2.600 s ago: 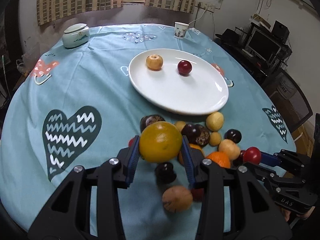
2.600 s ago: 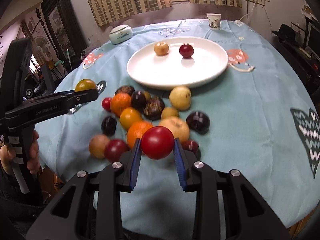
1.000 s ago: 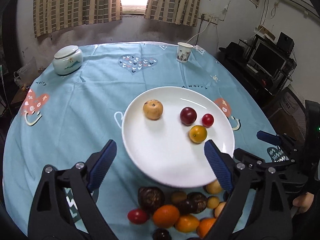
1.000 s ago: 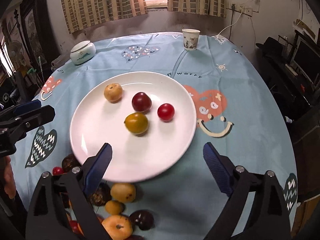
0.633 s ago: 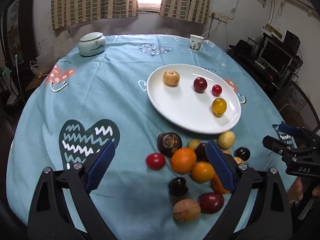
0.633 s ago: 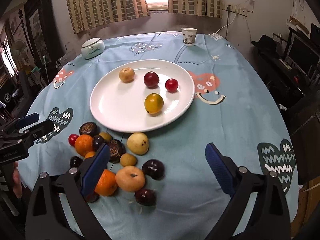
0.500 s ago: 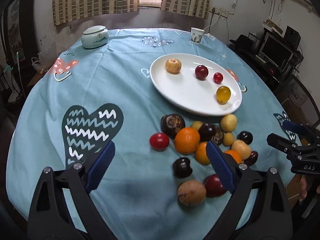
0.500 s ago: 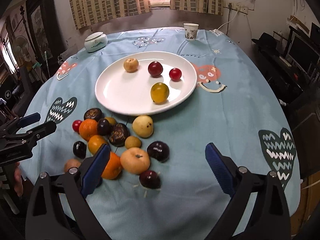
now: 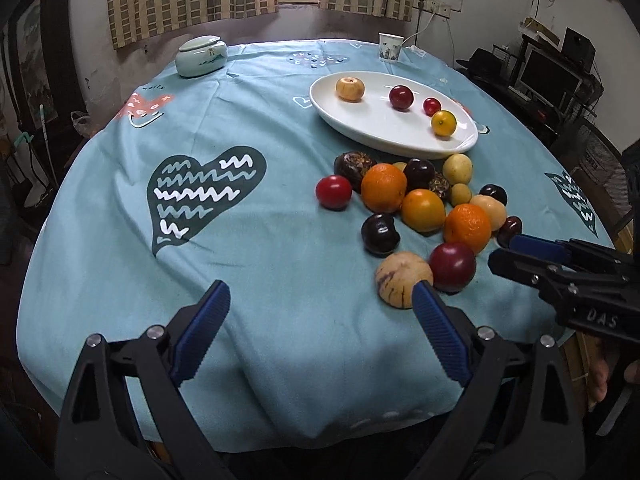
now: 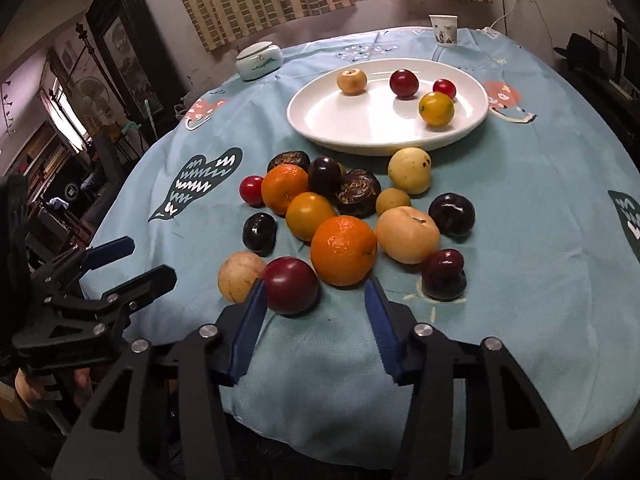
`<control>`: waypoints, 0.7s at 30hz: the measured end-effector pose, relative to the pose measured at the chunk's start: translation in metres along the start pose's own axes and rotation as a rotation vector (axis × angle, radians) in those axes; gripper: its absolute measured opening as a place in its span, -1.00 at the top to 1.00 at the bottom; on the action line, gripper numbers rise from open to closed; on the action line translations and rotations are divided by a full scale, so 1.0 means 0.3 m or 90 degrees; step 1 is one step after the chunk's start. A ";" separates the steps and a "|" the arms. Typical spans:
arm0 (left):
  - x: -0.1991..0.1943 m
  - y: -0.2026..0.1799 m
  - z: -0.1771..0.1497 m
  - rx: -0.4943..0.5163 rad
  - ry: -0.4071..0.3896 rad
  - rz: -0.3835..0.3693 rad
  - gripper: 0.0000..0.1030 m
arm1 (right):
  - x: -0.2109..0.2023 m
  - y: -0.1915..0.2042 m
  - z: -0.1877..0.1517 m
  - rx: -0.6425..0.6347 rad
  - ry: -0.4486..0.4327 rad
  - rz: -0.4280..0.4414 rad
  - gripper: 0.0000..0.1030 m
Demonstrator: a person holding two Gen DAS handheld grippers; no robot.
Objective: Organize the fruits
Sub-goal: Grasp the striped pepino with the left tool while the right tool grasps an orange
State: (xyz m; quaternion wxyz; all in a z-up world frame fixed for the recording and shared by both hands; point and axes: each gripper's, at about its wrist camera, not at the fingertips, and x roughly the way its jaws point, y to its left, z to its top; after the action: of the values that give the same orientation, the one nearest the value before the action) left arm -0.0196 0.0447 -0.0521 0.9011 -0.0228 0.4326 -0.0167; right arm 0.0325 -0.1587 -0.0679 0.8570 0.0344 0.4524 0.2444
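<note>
Glossy white oval plate (image 10: 320,120), round smooth fruit pile (image 10: 344,250), left gripper (image 9: 320,320) and right gripper (image 10: 316,300) agape, empty.

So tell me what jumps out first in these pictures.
A heap of loose fruit lies on the blue tablecloth, just short of the white plate, which holds four pieces. Both tongs, left and right, hang open at the near edge.

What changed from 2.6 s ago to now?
Both grippers let go of their loads: the yellow-orange fruit from the left gripper and the small red fruit from the right gripper now lie on the white plate. Both are open, back at the near table edge. The tan fruit, dark red fruit and pile stayed.
</note>
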 end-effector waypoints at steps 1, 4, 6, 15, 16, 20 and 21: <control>0.002 0.003 -0.005 0.000 0.002 -0.002 -0.82 | 0.007 -0.003 0.007 0.007 -0.002 -0.001 0.03; 0.008 0.009 -0.014 -0.001 0.006 -0.006 -0.82 | 0.013 -0.005 0.024 0.012 -0.012 -0.015 0.05; 0.012 0.011 -0.011 -0.002 0.005 -0.009 -0.82 | 0.021 0.005 0.037 0.002 -0.015 -0.034 0.05; 0.057 0.028 -0.013 -0.011 0.025 -0.018 -0.82 | 0.113 -0.004 0.072 0.007 0.010 -0.077 0.06; 0.062 0.027 -0.013 -0.011 0.027 -0.020 -0.82 | 0.122 -0.009 0.081 0.012 0.012 -0.083 0.07; 0.086 0.006 -0.014 0.003 0.041 -0.028 -0.82 | 0.142 -0.054 0.095 0.033 0.021 -0.083 0.22; 0.090 0.001 -0.014 0.007 0.044 -0.029 -0.82 | 0.126 -0.051 0.089 0.028 0.023 -0.079 0.22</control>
State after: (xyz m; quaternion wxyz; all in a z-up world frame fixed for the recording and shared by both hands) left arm -0.0059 0.0434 -0.0758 0.8853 -0.0268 0.4625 -0.0403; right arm 0.0774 -0.1507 -0.0852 0.8611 0.0203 0.4745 0.1813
